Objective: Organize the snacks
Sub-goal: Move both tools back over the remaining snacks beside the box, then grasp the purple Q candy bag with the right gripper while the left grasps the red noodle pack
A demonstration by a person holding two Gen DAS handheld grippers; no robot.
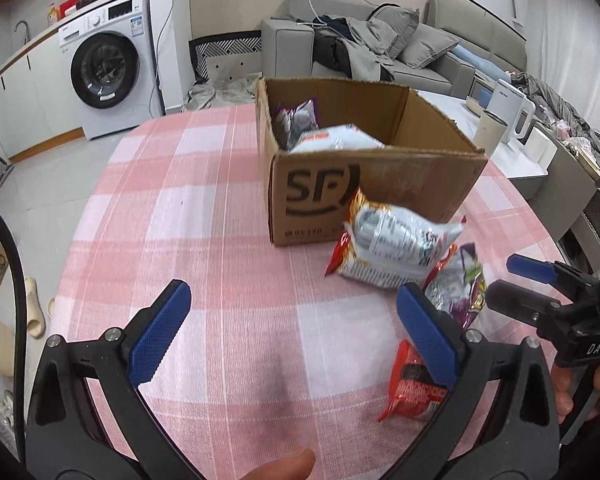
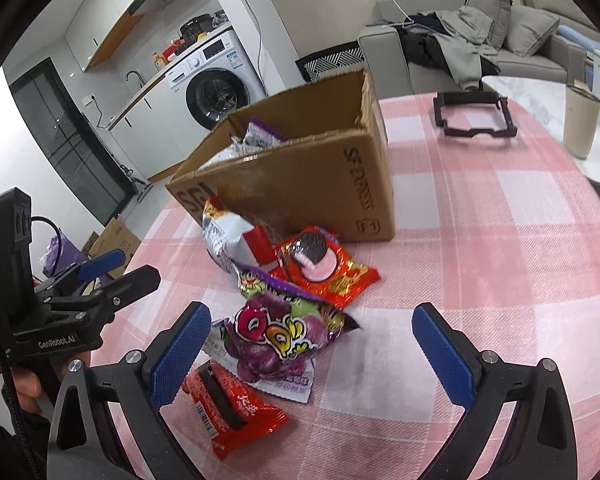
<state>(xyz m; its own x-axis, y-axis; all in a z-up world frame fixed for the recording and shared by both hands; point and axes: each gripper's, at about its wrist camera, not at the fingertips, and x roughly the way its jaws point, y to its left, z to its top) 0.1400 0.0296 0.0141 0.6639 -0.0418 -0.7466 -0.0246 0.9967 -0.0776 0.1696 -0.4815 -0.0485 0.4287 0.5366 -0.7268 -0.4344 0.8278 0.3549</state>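
An open cardboard box [image 1: 374, 188] [image 2: 312, 184] stands on the pink checked table and holds a white bag [image 1: 336, 140] and a purple bag [image 1: 304, 118]. Loose snack bags lie in front of it: a white and red bag [image 1: 392, 244] [image 2: 232, 236], a red cookie bag [image 2: 324, 268], a purple candy bag [image 2: 276, 336] [image 1: 460, 284] and a small red bag [image 1: 414, 384] [image 2: 232, 408]. My left gripper [image 1: 292, 332] is open and empty, left of the pile. My right gripper [image 2: 312, 352] is open over the purple candy bag.
A black frame [image 2: 474, 116] lies on the far side of the table [image 2: 500, 248]. A beige cup [image 2: 580, 124] and white kettle [image 1: 516, 108] stand on a side counter. A washing machine [image 1: 108, 64] and a sofa [image 1: 380, 40] are beyond.
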